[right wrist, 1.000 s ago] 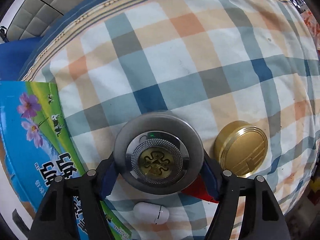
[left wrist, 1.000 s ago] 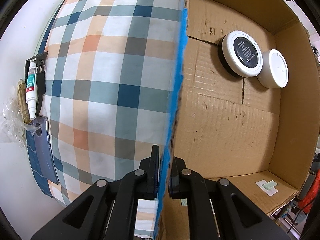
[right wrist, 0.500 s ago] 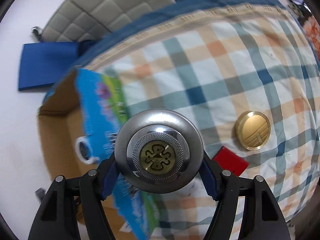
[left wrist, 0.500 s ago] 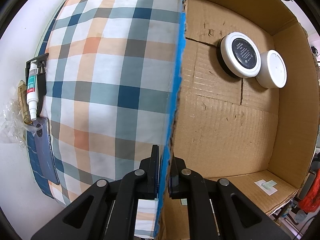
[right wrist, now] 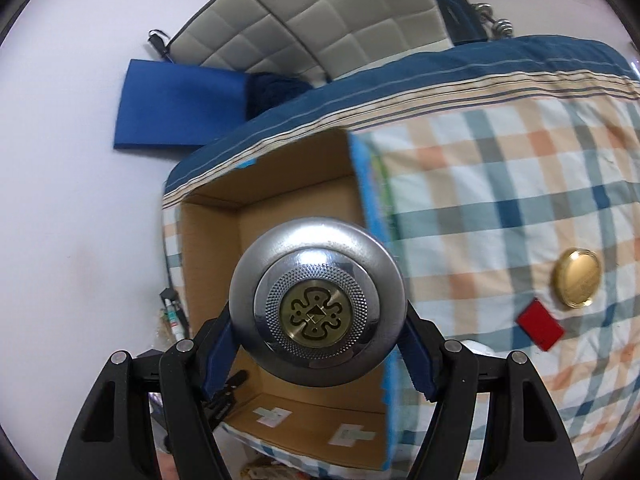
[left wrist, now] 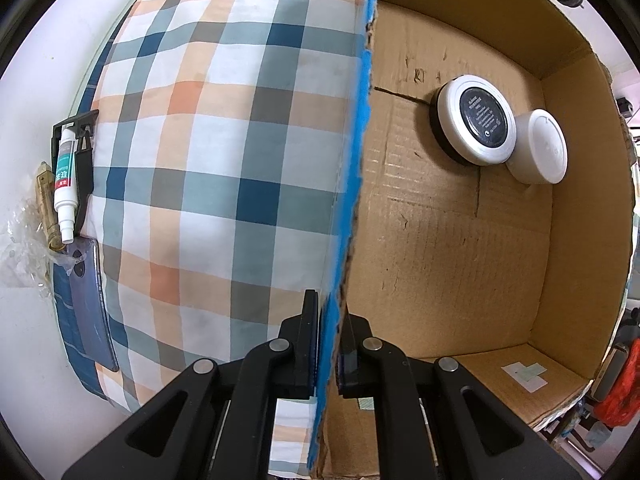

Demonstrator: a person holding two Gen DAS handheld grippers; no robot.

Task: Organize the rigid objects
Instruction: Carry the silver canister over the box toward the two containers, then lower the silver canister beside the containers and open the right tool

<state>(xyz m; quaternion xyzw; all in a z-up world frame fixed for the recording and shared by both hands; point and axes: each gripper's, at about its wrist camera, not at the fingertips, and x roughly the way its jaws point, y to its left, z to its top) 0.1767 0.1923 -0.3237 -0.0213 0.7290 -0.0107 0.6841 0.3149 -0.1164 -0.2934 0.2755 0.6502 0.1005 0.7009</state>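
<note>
The right gripper [right wrist: 318,312], clamped on a round silver metal tin [right wrist: 318,304], hovers over the open brown cardboard box [right wrist: 212,224], whose wall the left gripper [left wrist: 332,344] pinches.

A blue, orange and white checked bedsheet [left wrist: 224,168] fills the left wrist view from nine to twelve o'clock. At its nine o'clock edge a white squeeze tube with a green and red label [left wrist: 66,184] lies beside a black plastic clip [left wrist: 82,160], just above a dark blue phone [left wrist: 90,300]. In the right wrist view, a grey quilted headboard [right wrist: 320,12] sits at twelve o'clock, a flat blue cushion [right wrist: 176,108] at ten.
</note>
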